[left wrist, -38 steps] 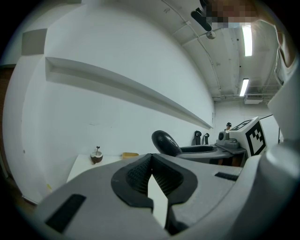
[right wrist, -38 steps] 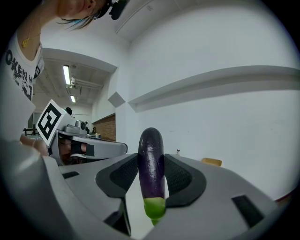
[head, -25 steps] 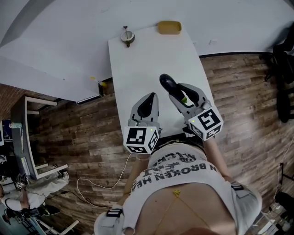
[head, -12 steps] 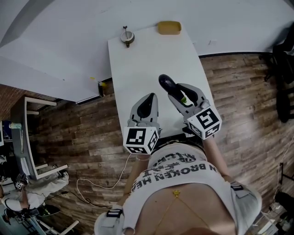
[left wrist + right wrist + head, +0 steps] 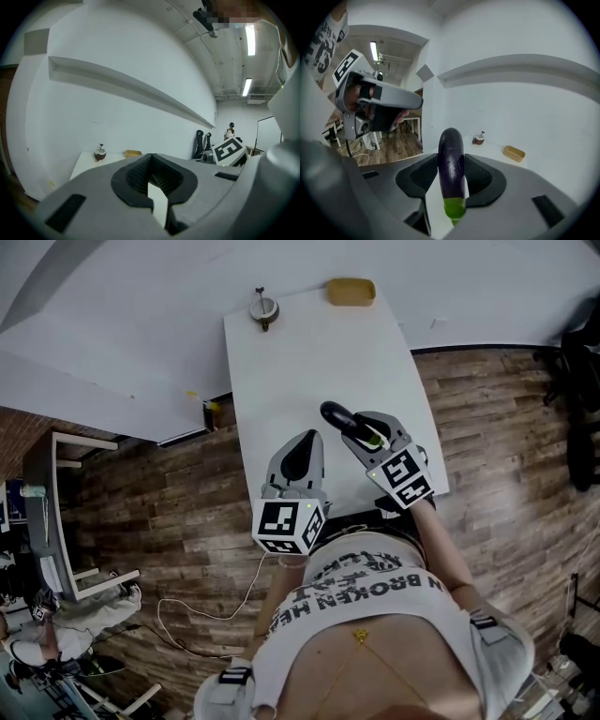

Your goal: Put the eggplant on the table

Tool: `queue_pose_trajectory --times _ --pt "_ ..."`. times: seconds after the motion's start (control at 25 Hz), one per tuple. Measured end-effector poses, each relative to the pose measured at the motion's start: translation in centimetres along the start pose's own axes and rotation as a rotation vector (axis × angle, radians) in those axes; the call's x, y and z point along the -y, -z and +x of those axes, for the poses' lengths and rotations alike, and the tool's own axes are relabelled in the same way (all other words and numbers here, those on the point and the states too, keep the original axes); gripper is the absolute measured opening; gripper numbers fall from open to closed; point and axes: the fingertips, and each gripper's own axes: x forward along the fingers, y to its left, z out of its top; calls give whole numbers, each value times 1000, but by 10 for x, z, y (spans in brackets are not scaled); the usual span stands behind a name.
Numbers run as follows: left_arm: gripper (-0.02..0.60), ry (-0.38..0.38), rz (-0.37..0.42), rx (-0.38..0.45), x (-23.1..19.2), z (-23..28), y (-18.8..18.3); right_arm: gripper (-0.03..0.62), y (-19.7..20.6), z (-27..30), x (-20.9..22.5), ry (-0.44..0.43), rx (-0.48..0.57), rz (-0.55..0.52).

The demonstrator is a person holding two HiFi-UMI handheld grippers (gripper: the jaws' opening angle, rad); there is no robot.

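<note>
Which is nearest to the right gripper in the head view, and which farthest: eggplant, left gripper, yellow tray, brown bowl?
1. eggplant: gripped in the jaws of the right gripper.
2. left gripper: beside it, on its left.
3. yellow tray, far right corner of the table, and brown bowl, far left corner: too close to call.

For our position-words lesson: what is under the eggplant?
Bare white table shows under the eggplant, which the right tool grips; the spot directly beneath it is covered.
</note>
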Motion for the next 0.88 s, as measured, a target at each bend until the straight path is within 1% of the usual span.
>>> queue_pose_trajectory --times 0.08,0.28,0.52,0.88 --pt "-2 -4 -5 -1 -2 -2 1 175 14 10 -2 -10 -36 -17" --pt "-2 -16 -10 -8 -6 -5 4 175 49 33 -3 -42 -120 -10" --pt "-2 -22 -13 -14 -9 -6 6 175 90 50 -5 -57 -244 -75" --pt "-2 -19 -8 -24 -8 -5 8 175 136 68 -11 -98 -356 -97"
